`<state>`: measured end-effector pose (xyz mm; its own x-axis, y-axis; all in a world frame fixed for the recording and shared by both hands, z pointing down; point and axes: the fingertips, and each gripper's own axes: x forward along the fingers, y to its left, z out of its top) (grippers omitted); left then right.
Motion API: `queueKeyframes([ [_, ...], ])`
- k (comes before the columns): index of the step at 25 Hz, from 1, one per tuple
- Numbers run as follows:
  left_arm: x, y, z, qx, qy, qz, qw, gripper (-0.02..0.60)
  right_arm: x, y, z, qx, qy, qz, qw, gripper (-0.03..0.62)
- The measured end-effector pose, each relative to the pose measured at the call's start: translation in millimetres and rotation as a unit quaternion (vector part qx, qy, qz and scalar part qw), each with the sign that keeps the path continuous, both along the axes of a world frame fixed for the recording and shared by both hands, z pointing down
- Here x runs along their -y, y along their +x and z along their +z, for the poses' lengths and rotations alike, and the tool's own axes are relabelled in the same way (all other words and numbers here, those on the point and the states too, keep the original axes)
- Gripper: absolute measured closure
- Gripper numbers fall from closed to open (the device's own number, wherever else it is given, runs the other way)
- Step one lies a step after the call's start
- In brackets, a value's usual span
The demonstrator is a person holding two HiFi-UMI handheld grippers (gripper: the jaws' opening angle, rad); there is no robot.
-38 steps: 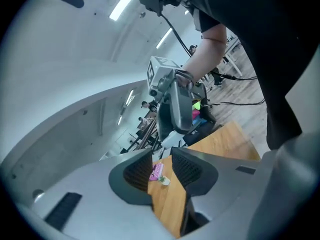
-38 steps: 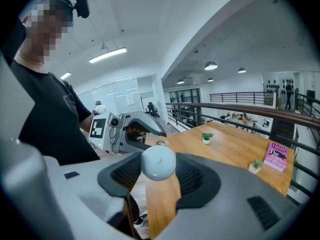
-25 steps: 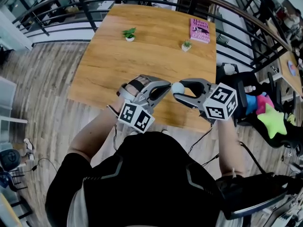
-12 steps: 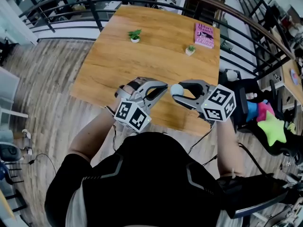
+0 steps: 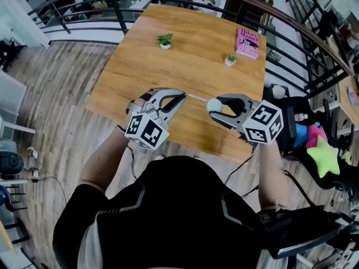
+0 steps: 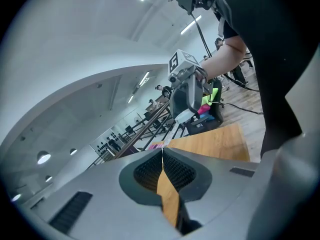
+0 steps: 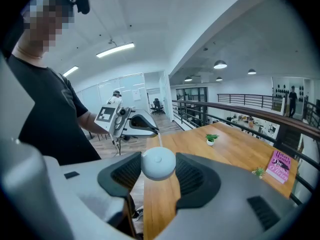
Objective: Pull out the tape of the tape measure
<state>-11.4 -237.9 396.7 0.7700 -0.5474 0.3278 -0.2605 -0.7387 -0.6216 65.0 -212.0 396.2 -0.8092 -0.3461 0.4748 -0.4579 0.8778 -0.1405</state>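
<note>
Now tape (image 5: 196,97) in left tool (image 5: 182,97)

1. Left gripper (image 5: 180,96): held ahead of the torso, pointing across at the right gripper. Jaws pressed together on the end of the tape (image 5: 196,98).
2. Right gripper (image 5: 213,107): faces the left one, tips near but apart. Jaws stand part-way apart, clamped on the round tape measure (image 7: 158,164).
3. Left forearm (image 5: 104,160): bare, bent at the elbow, angled up and inward.
4. Right forearm (image 5: 270,170): bare, rising almost straight to its gripper.
</note>
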Motion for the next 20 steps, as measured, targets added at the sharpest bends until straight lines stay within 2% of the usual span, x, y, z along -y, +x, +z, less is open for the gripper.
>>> queueKeyframes([
  [10, 20.9, -45.5, 2.2, -0.008, -0.026, -0.06, 0.9978, 0.549, 6.1, 5.3, 10.0, -0.01, -0.005, 0.009, 1.0, 0.37],
  [14, 19.5, -52.3, 0.6, -0.014, -0.036, -0.067, 0.997, 0.549, 5.3, 5.4, 7.7, 0.009, -0.012, 0.01, 1.0, 0.37],
  [20, 24.2, -66.3, 3.6, -0.018, -0.042, -0.091, 0.9947, 0.551, 4.9, 15.3, 15.0, 0.002, -0.015, 0.021, 1.0, 0.37],
])
